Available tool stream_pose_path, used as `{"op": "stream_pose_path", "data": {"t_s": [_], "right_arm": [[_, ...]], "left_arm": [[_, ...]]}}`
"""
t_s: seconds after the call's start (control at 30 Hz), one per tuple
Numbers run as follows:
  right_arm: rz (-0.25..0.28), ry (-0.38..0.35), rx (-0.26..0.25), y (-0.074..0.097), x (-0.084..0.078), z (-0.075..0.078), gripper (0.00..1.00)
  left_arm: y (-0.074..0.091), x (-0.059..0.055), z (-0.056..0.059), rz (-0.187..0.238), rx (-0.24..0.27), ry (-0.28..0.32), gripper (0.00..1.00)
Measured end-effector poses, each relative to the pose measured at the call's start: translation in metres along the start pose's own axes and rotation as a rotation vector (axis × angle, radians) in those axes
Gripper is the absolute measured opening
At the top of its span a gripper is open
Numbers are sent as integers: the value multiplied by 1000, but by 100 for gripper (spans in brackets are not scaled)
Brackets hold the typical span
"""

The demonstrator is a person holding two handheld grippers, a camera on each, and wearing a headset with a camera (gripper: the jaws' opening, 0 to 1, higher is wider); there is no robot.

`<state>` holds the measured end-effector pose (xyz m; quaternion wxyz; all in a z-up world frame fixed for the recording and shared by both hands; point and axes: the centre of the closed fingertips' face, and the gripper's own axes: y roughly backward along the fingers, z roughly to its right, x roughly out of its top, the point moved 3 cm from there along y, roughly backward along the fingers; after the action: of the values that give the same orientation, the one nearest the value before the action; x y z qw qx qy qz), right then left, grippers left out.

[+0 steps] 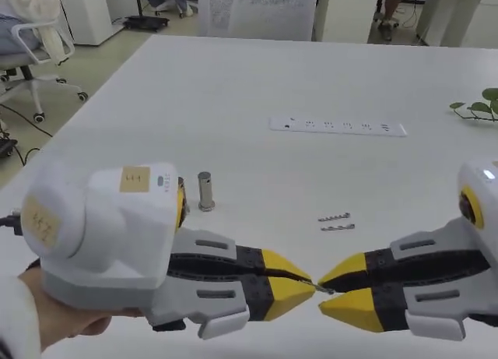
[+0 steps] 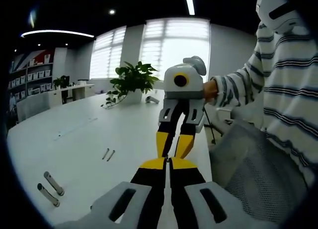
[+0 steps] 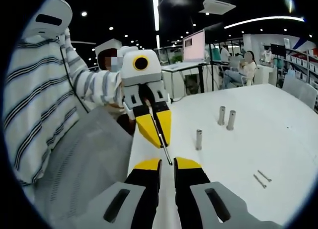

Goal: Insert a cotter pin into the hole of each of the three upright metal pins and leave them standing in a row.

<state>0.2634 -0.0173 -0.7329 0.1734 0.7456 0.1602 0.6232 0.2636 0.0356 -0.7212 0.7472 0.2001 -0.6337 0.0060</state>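
- While the left tongs (image 1: 306,291) sit low and left of centre in the head view, clamped tight on one cotter pin (image 3: 163,139), the pin's free end sticks out towards the right tongs (image 1: 320,293). The grip looks chosen to present the pin tip-first.
- Right tongs meet it nose to nose, jaws a little apart, with the pin's tip reaching into the gap. They grip nothing, and I judge this a hand-over or regrip so the pin can be aimed better.
- Both tools hover above the near part of the table (image 1: 233,102), away from the work, probably to leave room for the swap.
- Upright metal pins (image 3: 198,139) stand at centre right of the right gripper view, one nearer and two close together behind. None shows a cotter pin through it, as far as can be told.
- Two spare cotter pins (image 1: 334,217) lie side by side on the table, just above the tong tips in the head view, within easy reach for the other pins.
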Motion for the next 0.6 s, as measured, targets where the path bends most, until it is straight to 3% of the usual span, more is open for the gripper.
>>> {"op": "stream_pose_path", "data": {"t_s": [0.33,0.6], "right_arm": [[-8,25,13,1,0,-1,5],[-59,72,34,1,-2,-4,4]], "left_arm": [[2,-4,2,1,-9,19,0],[0,-13,4,-37,-20,15,0]]}}
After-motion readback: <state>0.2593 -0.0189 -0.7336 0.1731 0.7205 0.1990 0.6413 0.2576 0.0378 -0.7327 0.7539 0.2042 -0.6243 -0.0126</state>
